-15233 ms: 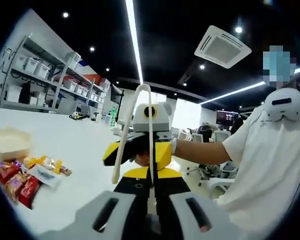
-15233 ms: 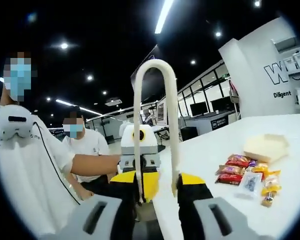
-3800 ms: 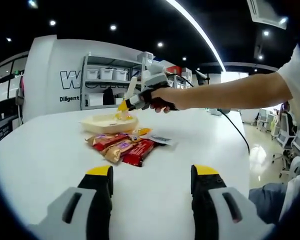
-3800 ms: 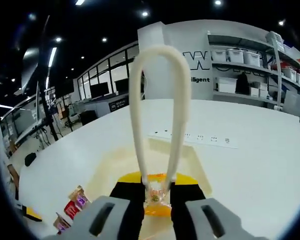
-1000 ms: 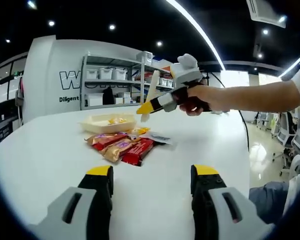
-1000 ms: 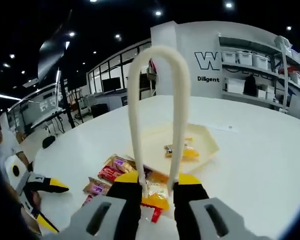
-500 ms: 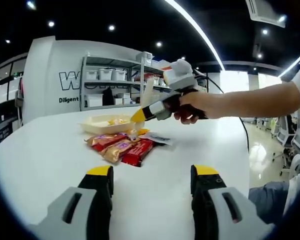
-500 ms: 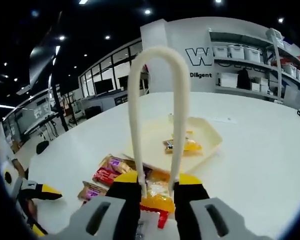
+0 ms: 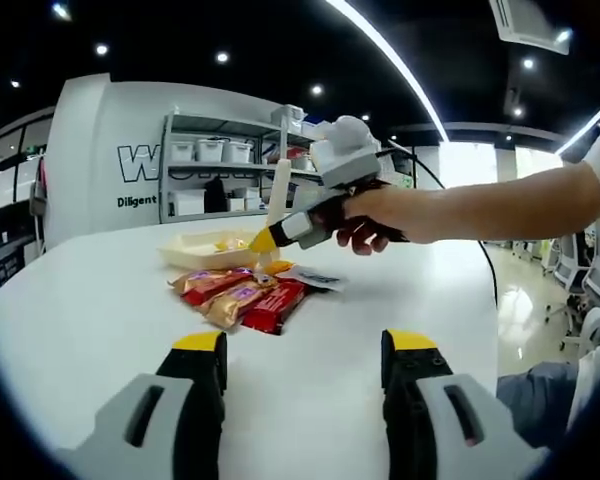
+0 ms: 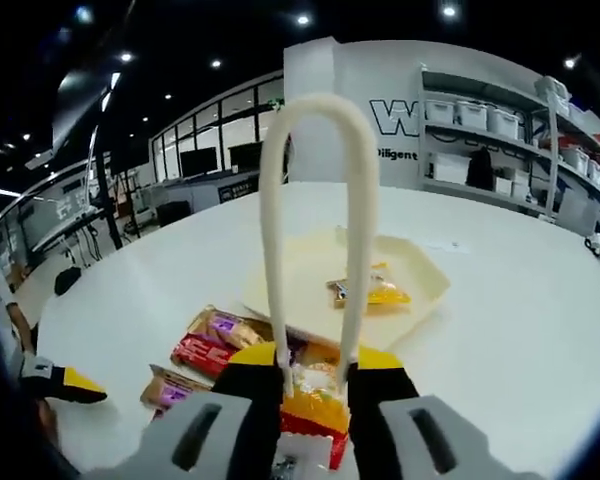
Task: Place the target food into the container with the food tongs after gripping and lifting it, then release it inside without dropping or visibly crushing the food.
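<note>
In the right gripper view my right gripper [image 10: 315,362] is shut on the cream food tongs [image 10: 315,106], which rise as a tall loop. The tong tips sit low over an orange-yellow packet [image 10: 315,408] at the edge of a pile of wrapped snacks [image 10: 216,340]. I cannot tell if the tips pinch it. Behind stands the cream container [image 10: 412,262] with a yellow packet [image 10: 372,290] inside. In the left gripper view my left gripper [image 9: 305,360] is open over bare table, short of the snacks [image 9: 242,295] and the container [image 9: 193,248]. There the right gripper [image 9: 270,238], held by a hand, points down at the pile.
The white table [image 9: 100,300] runs wide on all sides. A white sachet [image 9: 315,277] lies right of the pile. The person's forearm [image 9: 480,205] reaches in from the right. Shelving with bins [image 9: 215,150] stands behind the table. The left gripper's yellow tip [image 10: 65,382] shows at lower left.
The right gripper with the tongs has come back from over the container and dropped to the snack pile. A yellow packet, earlier held in the tongs, now lies in the container. The left gripper stays put.
</note>
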The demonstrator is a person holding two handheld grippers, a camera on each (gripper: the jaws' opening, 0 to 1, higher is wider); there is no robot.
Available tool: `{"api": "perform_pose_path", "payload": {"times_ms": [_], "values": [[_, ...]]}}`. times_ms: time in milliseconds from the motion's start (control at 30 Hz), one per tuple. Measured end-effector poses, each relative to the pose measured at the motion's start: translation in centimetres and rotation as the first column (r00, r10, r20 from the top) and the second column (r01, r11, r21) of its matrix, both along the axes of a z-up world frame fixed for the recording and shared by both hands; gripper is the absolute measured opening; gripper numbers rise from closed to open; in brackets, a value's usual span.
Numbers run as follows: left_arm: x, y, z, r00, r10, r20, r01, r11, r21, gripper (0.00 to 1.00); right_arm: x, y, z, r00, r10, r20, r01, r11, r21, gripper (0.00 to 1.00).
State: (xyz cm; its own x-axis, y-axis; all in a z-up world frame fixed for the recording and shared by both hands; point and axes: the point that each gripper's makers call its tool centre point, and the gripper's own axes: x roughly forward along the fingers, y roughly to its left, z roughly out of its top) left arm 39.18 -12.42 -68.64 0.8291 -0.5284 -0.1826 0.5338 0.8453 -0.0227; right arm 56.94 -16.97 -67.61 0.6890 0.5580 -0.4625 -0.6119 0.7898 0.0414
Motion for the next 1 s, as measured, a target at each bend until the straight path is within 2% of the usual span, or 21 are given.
{"api": "perform_pose_path", "payload": {"times_ms": [100, 300, 500, 667, 733, 1000], "values": [[0.0, 0.0, 0.0, 1.000, 0.001, 0.001, -0.001, 1.000, 0.000, 0.62, 0.2, -0.2, -0.2, 0.999, -0.015, -0.035, 0.015, 1.000, 0.005, 0.12], [0.0, 0.0, 0.0, 1.000, 0.003, 0.002, -0.003, 1.000, 0.001, 0.62, 0.0, -0.5, -0.3, 0.999, -0.026, -0.035, 0.026, 1.000, -0.011, 0.05], [0.0, 0.0, 0.0, 1.000, 0.004, -0.001, -0.004, 1.000, 0.002, 0.61, -0.6, -1.0, 0.2, 0.995, -0.026, -0.093, 0.031, 0.998, 0.054, 0.05], [-0.1, 0.0, 0.0, 1.000, 0.003, 0.001, -0.003, 1.000, 0.001, 0.61, -0.8, -1.8, 1.4, 0.997, -0.024, -0.074, 0.030, 0.997, 0.072, 0.05], [-0.1, 0.0, 0.0, 1.000, 0.003, -0.001, -0.003, 1.000, 0.000, 0.61, -0.3, -2.4, 2.4, 0.998, -0.035, -0.047, 0.039, 0.995, 0.089, 0.05], [0.0, 0.0, 0.1, 1.000, 0.003, 0.005, -0.003, 1.000, -0.003, 0.61, 0.6, -2.9, 4.5, 0.998, -0.046, -0.038, 0.051, 0.991, 0.127, 0.06]]}}
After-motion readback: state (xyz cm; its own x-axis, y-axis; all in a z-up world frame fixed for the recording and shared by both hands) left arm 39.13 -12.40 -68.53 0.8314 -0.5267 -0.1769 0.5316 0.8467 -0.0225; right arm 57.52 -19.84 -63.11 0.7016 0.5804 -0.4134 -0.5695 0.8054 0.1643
